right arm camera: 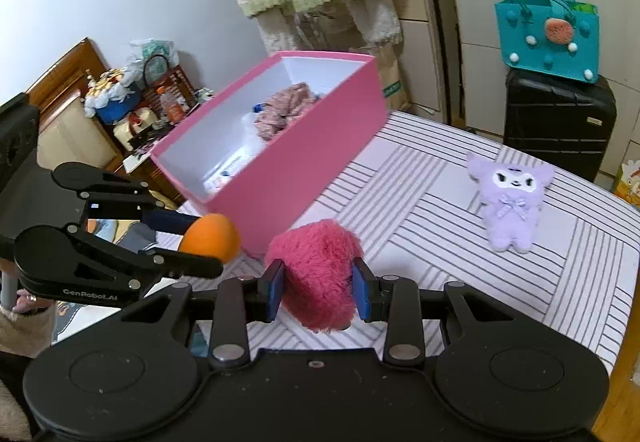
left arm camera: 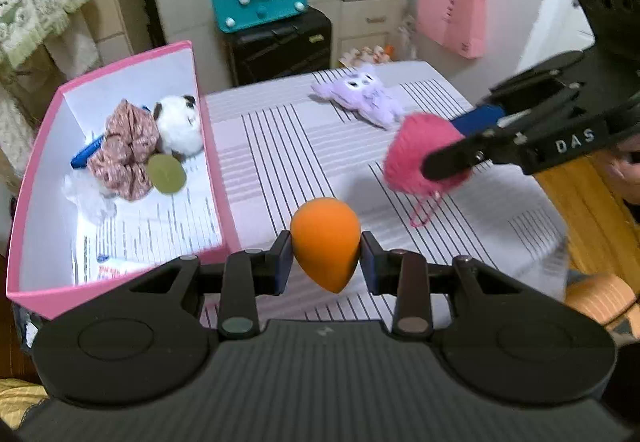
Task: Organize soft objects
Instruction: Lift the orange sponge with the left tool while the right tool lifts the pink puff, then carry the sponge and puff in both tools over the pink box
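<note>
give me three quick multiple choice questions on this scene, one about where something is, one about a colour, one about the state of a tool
1. Where is the purple plush toy?
A. inside the pink box
B. lying on the striped cloth
C. on the black suitcase

2. What colour is the sponge in the left tool?
A. orange
B. green
C. white

3. What is the state of the right tool?
A. open and empty
B. shut on nothing
C. shut on the pink fluffy pompom

Answers:
1. B, the toy lies flat on the striped cloth, apart from the pink box.
2. A, the egg-shaped sponge between the blue pads is plainly orange.
3. C, both blue pads press into the pompom's sides in the right wrist view.
</note>
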{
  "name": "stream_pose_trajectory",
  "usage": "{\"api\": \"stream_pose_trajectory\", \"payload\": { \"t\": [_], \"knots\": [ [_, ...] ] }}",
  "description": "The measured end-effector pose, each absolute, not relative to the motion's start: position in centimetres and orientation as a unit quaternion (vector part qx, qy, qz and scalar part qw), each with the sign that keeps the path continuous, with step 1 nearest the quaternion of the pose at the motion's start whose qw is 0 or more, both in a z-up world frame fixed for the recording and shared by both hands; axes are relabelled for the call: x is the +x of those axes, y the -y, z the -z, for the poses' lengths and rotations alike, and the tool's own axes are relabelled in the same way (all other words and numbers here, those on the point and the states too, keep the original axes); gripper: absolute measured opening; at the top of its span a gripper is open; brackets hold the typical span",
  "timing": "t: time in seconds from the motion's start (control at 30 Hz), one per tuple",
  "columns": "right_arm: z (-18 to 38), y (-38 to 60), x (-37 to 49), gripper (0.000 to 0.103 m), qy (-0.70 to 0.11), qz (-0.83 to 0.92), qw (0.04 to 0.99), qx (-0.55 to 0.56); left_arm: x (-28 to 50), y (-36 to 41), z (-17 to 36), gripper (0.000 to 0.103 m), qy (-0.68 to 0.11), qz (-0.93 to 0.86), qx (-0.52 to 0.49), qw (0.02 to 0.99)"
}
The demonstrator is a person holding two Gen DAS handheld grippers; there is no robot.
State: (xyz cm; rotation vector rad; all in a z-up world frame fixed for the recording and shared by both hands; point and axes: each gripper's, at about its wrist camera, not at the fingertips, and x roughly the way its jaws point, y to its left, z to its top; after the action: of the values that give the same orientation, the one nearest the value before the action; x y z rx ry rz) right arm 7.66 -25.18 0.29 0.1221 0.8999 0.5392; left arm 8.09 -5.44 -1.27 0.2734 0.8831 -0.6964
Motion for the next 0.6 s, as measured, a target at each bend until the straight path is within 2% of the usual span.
{"api": "stream_pose_trajectory", "payload": {
  "t": [0.6],
  "knots": [
    [-4.9,18.2,9.6,0.041,-0.403,-0.34,0.848,0.05,8.4,-2.7,-3.7,0.035,-0.363,0.302,0.101,0.876]
  ]
}}
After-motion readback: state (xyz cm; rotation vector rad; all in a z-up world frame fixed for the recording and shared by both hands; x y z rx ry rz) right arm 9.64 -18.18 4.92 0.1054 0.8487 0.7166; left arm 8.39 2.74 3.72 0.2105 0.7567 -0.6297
